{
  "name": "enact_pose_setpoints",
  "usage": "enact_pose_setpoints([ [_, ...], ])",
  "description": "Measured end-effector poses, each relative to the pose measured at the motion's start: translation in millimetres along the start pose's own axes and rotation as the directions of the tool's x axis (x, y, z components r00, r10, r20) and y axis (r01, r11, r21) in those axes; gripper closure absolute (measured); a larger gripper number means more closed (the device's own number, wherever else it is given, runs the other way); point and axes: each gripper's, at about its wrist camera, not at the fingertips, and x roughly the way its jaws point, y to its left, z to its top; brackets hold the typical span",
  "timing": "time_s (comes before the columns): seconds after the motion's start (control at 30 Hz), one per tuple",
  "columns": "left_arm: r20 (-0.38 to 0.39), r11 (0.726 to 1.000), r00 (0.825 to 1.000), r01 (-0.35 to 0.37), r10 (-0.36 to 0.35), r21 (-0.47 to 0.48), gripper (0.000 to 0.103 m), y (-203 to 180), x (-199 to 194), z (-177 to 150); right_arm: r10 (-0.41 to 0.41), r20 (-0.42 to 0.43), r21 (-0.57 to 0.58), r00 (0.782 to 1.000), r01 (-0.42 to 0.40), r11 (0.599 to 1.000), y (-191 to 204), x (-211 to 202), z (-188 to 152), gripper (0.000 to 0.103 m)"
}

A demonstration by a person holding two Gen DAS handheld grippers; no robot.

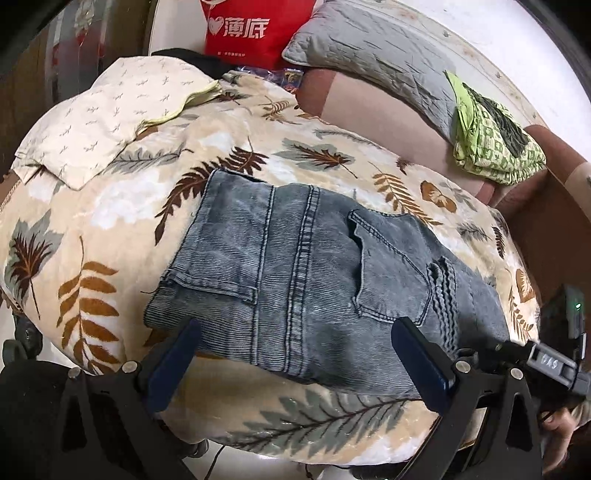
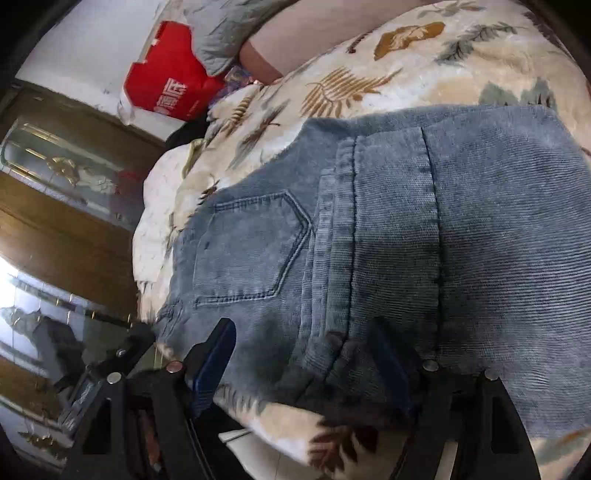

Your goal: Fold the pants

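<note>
Pants point(image 1: 303, 273) lie folded small on the leafy blanket point(image 1: 110, 236), mid-frame. Left gripper point(image 1: 295, 354) fingers point(image 1: 173, 365) stand wide open at the near edge; right gripper point(image 2: 306, 354) fingers point(image 2: 214, 365) are open too. To finish well, press the bundle flat. Red bag point(image 1: 240, 33) at top reads "薄底".

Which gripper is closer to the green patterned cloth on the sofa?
Right, probably. The right gripper shows in the left view on the green cloth's side; the left gripper sits over the jeans.
</note>
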Motion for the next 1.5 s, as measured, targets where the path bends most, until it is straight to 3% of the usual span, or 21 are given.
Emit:
enact_pose_setpoints([
  [0.1, 0.012, 1.000, 1.000, 0.003, -0.003, -0.011, 0.001, 7.3, 0.2, 1.0, 0.028, -0.002, 0.003, 1.000, -0.028, 1.000, 12.3, -8.5, 4.8, 0.025],
  [0.23, 0.011, 0.998, 1.000, 0.027, -0.027, -0.055, 0.001, 17.7, 1.1, 2.6, -0.020, 0.042, -0.033, 0.999, 0.021, 0.999, 27.7, -20.4, 20.0, 0.025],
  [0.37, 0.022, 0.997, 0.999, 0.031, -0.029, -0.066, 0.001, 20.9, -0.1, 4.4, -0.023, 0.063, 0.065, 0.998, 0.019, 0.998, 16.5, -11.5, 47.6, 0.025],
  [0.47, 0.013, 0.998, 1.000, 0.027, -0.026, -0.063, 0.001, 21.0, 2.7, 3.3, -0.046, 0.023, 0.114, 0.999, 0.043, 0.993, -5.4, 13.4, 69.9, 0.025],
  [0.57, 0.011, 0.998, 1.000, 0.025, -0.024, -0.054, 0.001, 20.6, 2.9, 1.9, -0.012, 0.027, 0.211, 1.000, 0.006, 0.977, -20.3, 22.7, 77.1, 0.025],
  [0.7, -0.001, 0.999, 1.000, 0.011, -0.011, -0.050, 0.001, 19.3, 7.3, 0.8, 0.033, 0.049, 0.141, 0.998, -0.039, 0.989, -0.6, 9.7, 85.8, 0.025],
  [0.8, -0.007, 0.999, 1.000, -0.006, 0.005, -0.043, 0.001, 16.0, 9.1, 0.5, 0.025, 0.067, 0.161, 0.997, -0.036, 0.986, -7.5, 19.5, 92.5, 0.024],
  [0.87, -0.007, 0.999, 1.000, -0.023, 0.022, -0.028, 0.001, 12.0, 7.9, 1.0, 0.017, 0.004, 0.198, 1.000, -0.017, 0.980, -23.2, 37.6, 88.2, 0.024],
  [0.9, 0.000, 1.000, 1.000, -0.028, 0.028, -0.008, 0.001, 9.4, 5.2, 1.0, 0.031, 0.041, 0.185, 0.999, -0.038, 0.982, -21.0, 29.6, 84.8, 0.024],
  [1.07, 0.006, 0.998, 0.998, -0.059, 0.059, -0.002, 0.001, 3.4, 2.8, 3.3, 0.153, 0.041, 0.095, 0.987, -0.157, 0.983, 5.3, -10.7, 51.3, 0.024],
  [1.17, 0.002, 0.998, 0.998, -0.064, 0.064, 0.017, 0.001, -1.7, 3.4, 2.0, 0.222, 0.003, 0.061, 0.975, -0.222, 0.973, 15.9, -20.3, 18.4, 0.024],
  [1.27, -0.018, 0.998, 0.998, -0.060, 0.060, 0.016, 0.001, -5.9, 4.7, 1.0, 0.216, -0.083, 0.068, 0.973, -0.210, 0.975, 6.7, 1.8, -5.9, 0.024],
  [1.37, -0.016, 0.997, 0.997, -0.069, 0.069, 0.030, 0.001, -8.3, 0.9, -0.8, 0.247, -0.069, 0.097, 0.967, -0.240, 0.966, 2.9, -0.4, -8.2, 0.024],
  [1.5, -0.018, 0.996, 0.996, -0.083, 0.084, 0.018, 0.001, -6.1, -2.4, 0.4, 0.259, -0.021, 0.038, 0.966, -0.258, 0.965, 13.8, -21.4, -7.2, 0.024],
])
